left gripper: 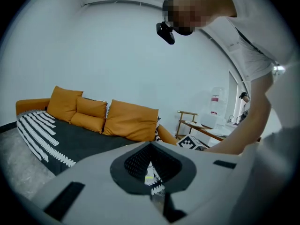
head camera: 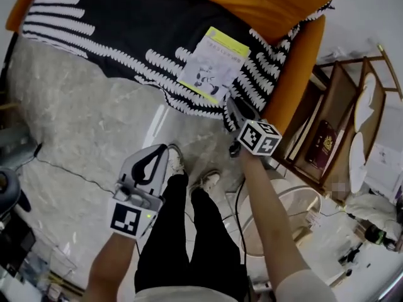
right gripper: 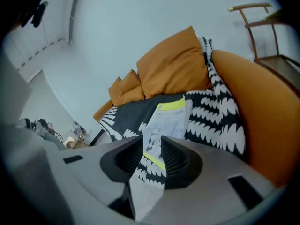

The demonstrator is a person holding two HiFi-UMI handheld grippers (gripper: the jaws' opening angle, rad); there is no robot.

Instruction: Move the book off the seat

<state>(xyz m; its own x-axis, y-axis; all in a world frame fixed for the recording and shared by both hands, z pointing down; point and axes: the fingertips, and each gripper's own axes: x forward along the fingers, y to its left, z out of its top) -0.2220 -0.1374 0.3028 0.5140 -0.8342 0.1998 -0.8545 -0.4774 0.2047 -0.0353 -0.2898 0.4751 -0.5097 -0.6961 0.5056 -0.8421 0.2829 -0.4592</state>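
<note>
A thin book [head camera: 211, 65] with a white and yellow-green cover lies flat on the black-and-white blanket [head camera: 126, 24] over the sofa seat, near its right end. My right gripper [head camera: 233, 111] hovers just off the seat's front edge, pointing at the book, a short way from its near corner. In the right gripper view the jaws [right gripper: 152, 146] stand apart and the book [right gripper: 166, 121] shows through the gap, untouched. My left gripper [head camera: 160, 153] hangs lower over the floor, away from the sofa. Its jaws [left gripper: 151, 172] meet and hold nothing.
Orange cushions [head camera: 264, 2] line the sofa back, and an orange armrest [head camera: 302, 61] stands right of the book. A wooden rack [head camera: 340, 124] stands further right, with a round white object [head camera: 296, 212] on the floor. The person's legs and shoes [head camera: 189, 187] stand on the marble floor.
</note>
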